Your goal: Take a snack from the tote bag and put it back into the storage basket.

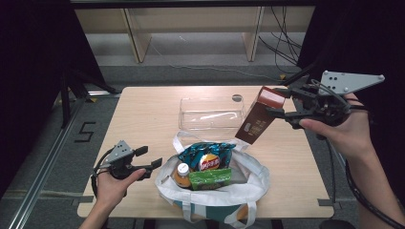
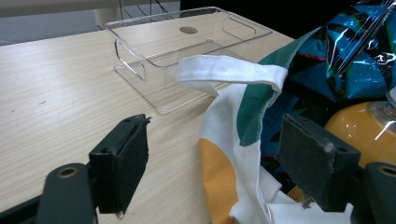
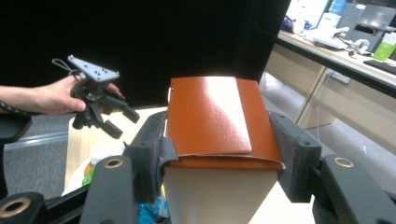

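High view: light wood worktop (image 1: 143,114), person's forearms coming in from the bottom edge. Near the front edge sits a white tote bag (image 1: 248,188) with green and orange patches, mouth open, holding a blue chip bag (image 1: 205,155), an orange-drink bottle (image 1: 182,174) and a green packet (image 1: 210,178). Behind it, a clear plastic bin (image 1: 211,113), empty, just beyond the tote's handle. Right hand-held gripper (image 1: 282,102) is raised above the worktop's right side, level and pointing left, jaws clamped on the top end of a brown carton (image 1: 258,119); carton hangs tilted in the air between bin and tote, touching neither. In the right gripper view the pads press both sides of the carton's red-brown flap end, so the grip looks firm. Left hand-held gripper (image 1: 149,157) rests low at the tote's left side, jaws wide apart, nothing between them; the left gripper view has the tote's rim and handle (image 2: 231,72) just ahead of the pads. My read: unpacking the tote, carton mid-transfer. Next move probably calls for swinging the carton over the bin, lowering it inside, then releasing; left could pin the tote rim.
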{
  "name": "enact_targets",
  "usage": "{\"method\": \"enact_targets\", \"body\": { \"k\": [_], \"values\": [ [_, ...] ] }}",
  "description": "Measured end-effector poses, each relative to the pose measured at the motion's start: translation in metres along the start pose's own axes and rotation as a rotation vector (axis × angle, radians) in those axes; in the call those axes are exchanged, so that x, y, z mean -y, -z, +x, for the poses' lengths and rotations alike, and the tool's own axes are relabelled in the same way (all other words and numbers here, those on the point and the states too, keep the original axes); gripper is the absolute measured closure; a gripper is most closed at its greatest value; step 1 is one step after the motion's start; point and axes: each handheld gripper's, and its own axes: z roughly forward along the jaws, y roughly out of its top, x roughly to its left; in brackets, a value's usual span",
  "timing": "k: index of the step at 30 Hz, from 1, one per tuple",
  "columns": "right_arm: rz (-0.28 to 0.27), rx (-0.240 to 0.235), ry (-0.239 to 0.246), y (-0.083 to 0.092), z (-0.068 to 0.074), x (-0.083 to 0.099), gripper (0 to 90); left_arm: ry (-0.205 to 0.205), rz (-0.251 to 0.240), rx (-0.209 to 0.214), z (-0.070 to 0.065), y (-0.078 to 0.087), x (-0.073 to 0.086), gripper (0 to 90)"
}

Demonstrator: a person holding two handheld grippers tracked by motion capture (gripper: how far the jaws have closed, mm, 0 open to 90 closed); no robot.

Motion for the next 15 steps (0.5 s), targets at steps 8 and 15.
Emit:
{"method": "enact_targets", "body": {
  "k": [8, 15],
  "values": [
    [0.038, 0.026, 0.019, -0.012, -0.017, 0.002, 44.6, -0.017, -0.001, 0.001, 0.002, 0.001, 0.000, 24.1],
    [0.065, 0.059, 0.049, -0.027, -0.033, 0.010, 44.5, -0.017, 0.000, 0.001, 0.002, 0.000, 0.000, 24.1]
  ]
}}
